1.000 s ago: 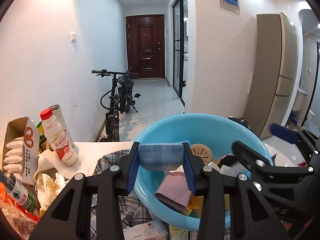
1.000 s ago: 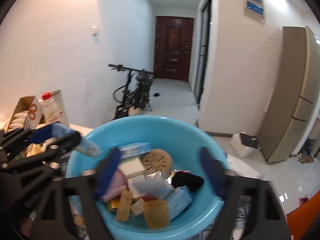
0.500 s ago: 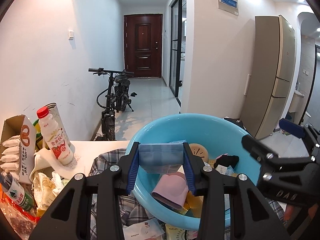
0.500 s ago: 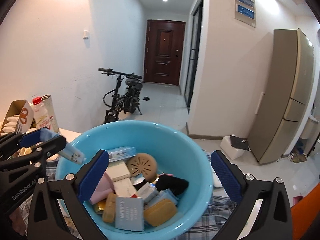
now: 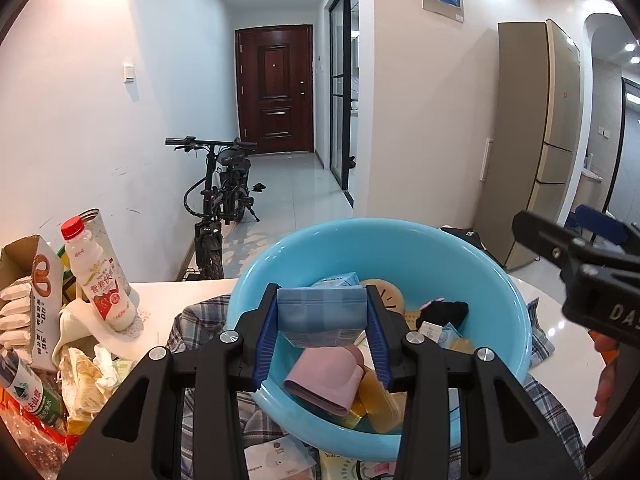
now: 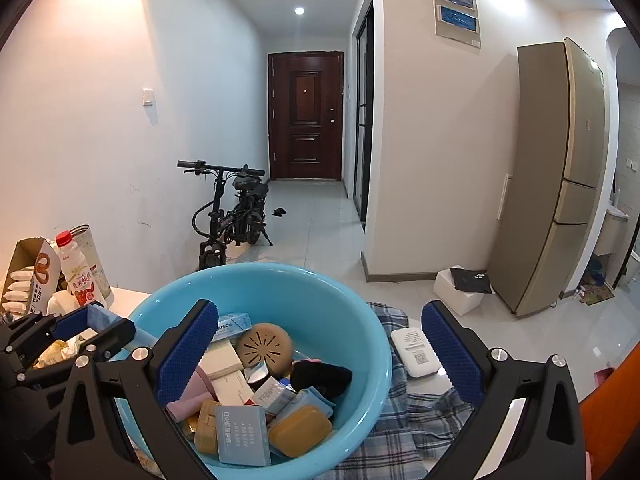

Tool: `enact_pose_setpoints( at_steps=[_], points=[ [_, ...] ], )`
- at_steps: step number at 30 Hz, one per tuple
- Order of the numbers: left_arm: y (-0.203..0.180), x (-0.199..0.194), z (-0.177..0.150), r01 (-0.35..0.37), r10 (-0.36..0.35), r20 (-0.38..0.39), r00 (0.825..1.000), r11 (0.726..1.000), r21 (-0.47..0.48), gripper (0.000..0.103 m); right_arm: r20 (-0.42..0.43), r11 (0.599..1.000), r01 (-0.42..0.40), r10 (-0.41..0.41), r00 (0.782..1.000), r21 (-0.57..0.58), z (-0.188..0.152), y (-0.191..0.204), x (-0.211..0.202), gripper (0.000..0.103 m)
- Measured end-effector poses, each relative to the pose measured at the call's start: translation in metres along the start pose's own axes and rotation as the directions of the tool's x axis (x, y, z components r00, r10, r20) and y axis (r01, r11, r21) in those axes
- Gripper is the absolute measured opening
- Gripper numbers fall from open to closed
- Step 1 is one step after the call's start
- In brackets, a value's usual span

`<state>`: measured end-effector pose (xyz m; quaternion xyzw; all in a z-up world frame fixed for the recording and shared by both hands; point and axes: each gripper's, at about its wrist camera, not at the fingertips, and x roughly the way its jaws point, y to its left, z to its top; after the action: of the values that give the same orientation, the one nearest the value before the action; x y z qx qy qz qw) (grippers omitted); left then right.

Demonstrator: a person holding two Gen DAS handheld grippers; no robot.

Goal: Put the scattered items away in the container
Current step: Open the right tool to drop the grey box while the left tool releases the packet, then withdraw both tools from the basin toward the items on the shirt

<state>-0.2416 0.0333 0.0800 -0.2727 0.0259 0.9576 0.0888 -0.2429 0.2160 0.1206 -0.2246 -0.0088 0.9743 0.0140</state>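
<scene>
A light blue basin (image 5: 492, 280) (image 6: 352, 320) stands on a plaid cloth (image 6: 404, 408) and holds several small boxes, a pink pouch, a black sock and yellow bars. My left gripper (image 5: 322, 322) is shut on a blue-grey packet (image 5: 322, 312) and holds it above the basin's near left rim; it also shows in the right wrist view (image 6: 90, 330). My right gripper (image 6: 320, 356) is open and empty above the basin's right part. A white packet (image 6: 416, 352) lies on the cloth right of the basin.
At the left stand a red-capped drink bottle (image 5: 98, 276), a carton of white packets (image 5: 28, 292), a green-labelled bottle (image 5: 28, 388) and crumpled wrappers. More packets lie on the cloth (image 5: 280, 456) in front of the basin. A bicycle and a fridge stand beyond the table.
My right gripper has drawn back and to the right, away from the left one. My left gripper still holds the packet over the basin's left rim, now slightly lower.
</scene>
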Motion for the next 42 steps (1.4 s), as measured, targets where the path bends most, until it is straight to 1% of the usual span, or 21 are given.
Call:
enact_pose_setpoints(
  at_steps=[4, 11, 12, 13, 14, 15, 17, 19, 24, 30, 34, 37, 39, 40, 42],
  points=[
    [-0.003, 0.004, -0.002, 0.000, 0.000, -0.010, 1.000, 1.000, 0.007, 0.039, 0.035, 0.999, 0.042, -0.041, 0.999, -0.012, 0.005, 0.004, -0.012, 0.103],
    [-0.004, 0.005, -0.003, 0.011, -0.011, -0.015, 1.000, 1.000, -0.001, 0.040, 0.048, 0.999, 0.047, -0.047, 0.998, -0.002, 0.008, 0.001, -0.016, 0.103],
    [-0.003, 0.004, -0.002, 0.014, -0.014, -0.012, 1.000, 1.000, -0.006, 0.043, 0.046, 0.999, 0.046, -0.046, 0.998, 0.000, 0.008, 0.001, -0.016, 0.103],
    [-0.003, 0.003, -0.002, 0.011, -0.011, -0.002, 1.000, 1.000, -0.011, 0.062, 0.046, 0.999, 0.046, -0.046, 0.998, 0.001, 0.009, 0.000, -0.016, 0.103],
    [-0.002, 0.001, -0.001, 0.001, -0.001, 0.013, 1.000, 1.000, -0.012, 0.094, 0.047, 0.999, 0.046, -0.046, 0.998, 0.000, 0.009, 0.000, -0.016, 0.103],
    [-0.002, -0.002, 0.000, -0.016, 0.016, 0.035, 0.999, 1.000, -0.013, 0.102, 0.047, 0.999, 0.046, -0.045, 0.998, -0.001, 0.009, 0.000, -0.016, 0.103],
    [-0.002, -0.008, 0.001, -0.031, 0.031, 0.064, 0.997, 1.000, -0.003, 0.103, 0.049, 0.999, 0.046, -0.045, 0.998, -0.001, 0.009, -0.001, -0.016, 0.103],
    [-0.004, -0.008, 0.002, -0.027, 0.026, 0.052, 0.998, 1.000, 0.016, 0.103, 0.050, 0.999, 0.044, -0.044, 0.998, -0.001, 0.008, 0.000, -0.015, 0.103],
    [-0.005, -0.005, 0.001, -0.034, 0.033, 0.040, 0.999, 0.999, 0.025, 0.103, 0.046, 0.999, 0.045, -0.044, 0.998, -0.009, 0.008, 0.001, -0.013, 0.103],
    [-0.002, -0.005, 0.002, -0.028, 0.028, 0.035, 0.999, 0.999, 0.025, 0.103, 0.042, 0.999, 0.040, -0.039, 0.998, -0.012, 0.008, 0.005, -0.011, 0.103],
    [0.000, -0.008, 0.003, -0.027, 0.027, 0.031, 0.999, 0.999, 0.021, 0.103, 0.034, 0.999, 0.035, -0.034, 0.999, -0.038, 0.007, 0.011, -0.013, 0.103],
    [0.004, -0.015, 0.006, -0.036, 0.035, 0.043, 0.998, 0.999, 0.018, 0.103, 0.034, 0.999, 0.014, -0.012, 0.999, -0.052, 0.008, 0.017, -0.020, 0.103],
    [0.007, -0.022, 0.010, -0.020, 0.019, 0.046, 0.999, 1.000, 0.009, 0.103, 0.043, 0.998, 0.001, 0.002, 0.999, -0.065, 0.010, 0.022, -0.027, 0.103],
    [0.010, -0.026, 0.010, -0.013, 0.013, 0.048, 0.999, 1.000, 0.004, 0.103, 0.046, 0.998, -0.009, 0.012, 0.999, -0.064, 0.009, 0.024, -0.032, 0.103],
    [0.014, -0.035, 0.007, -0.022, 0.022, 0.052, 0.998, 1.000, -0.003, 0.103, 0.034, 0.997, -0.043, 0.045, 0.998, -0.057, 0.003, 0.028, -0.040, 0.103]
  ],
)
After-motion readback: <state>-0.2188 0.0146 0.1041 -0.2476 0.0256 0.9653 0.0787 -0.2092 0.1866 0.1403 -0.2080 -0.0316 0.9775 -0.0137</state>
